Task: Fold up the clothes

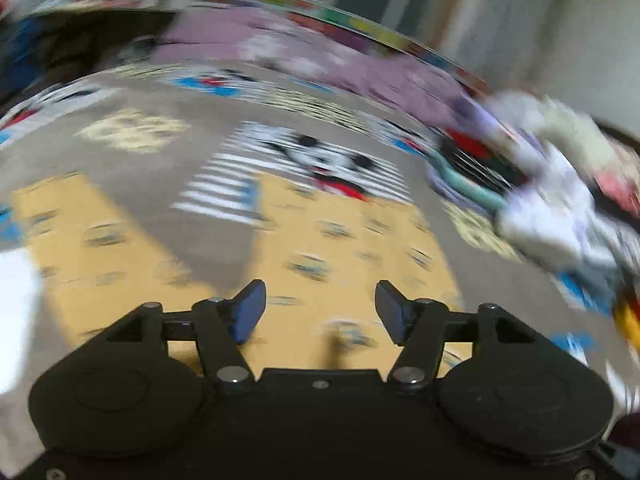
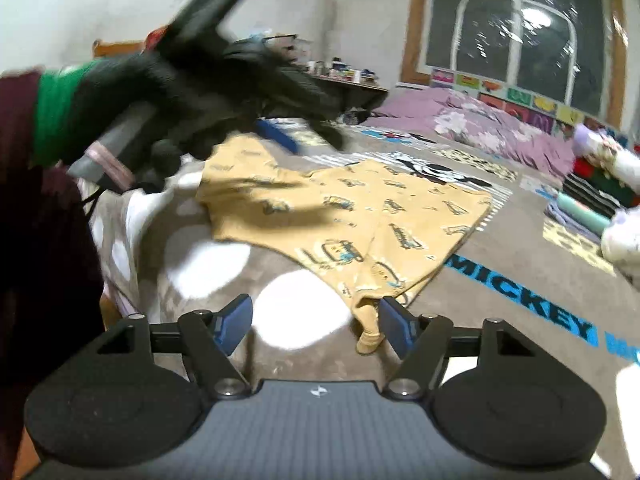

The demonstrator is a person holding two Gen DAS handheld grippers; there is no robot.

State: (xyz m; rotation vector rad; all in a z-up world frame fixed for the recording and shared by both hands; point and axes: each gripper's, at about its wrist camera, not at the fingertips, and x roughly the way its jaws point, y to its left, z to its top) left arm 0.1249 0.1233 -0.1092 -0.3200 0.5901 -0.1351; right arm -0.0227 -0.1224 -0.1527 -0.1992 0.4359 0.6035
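A yellow printed garment lies spread flat on the grey rug. My right gripper hovers at its near corner, jaws open. A bunched tip of the cloth rests against the inner side of the right finger, and the left pad stands well clear. In the left wrist view, which is motion-blurred, my left gripper is open over the yellow garment with nothing between its pads. A gloved hand with a green cuff holds that gripper above the garment's far left corner in the right wrist view.
A pile of mixed clothes sits at the right, also in the left wrist view as the clothes pile. Purple bedding lies at the back under a dark window. A grey blanket with white dots lies under the garment's near left edge.
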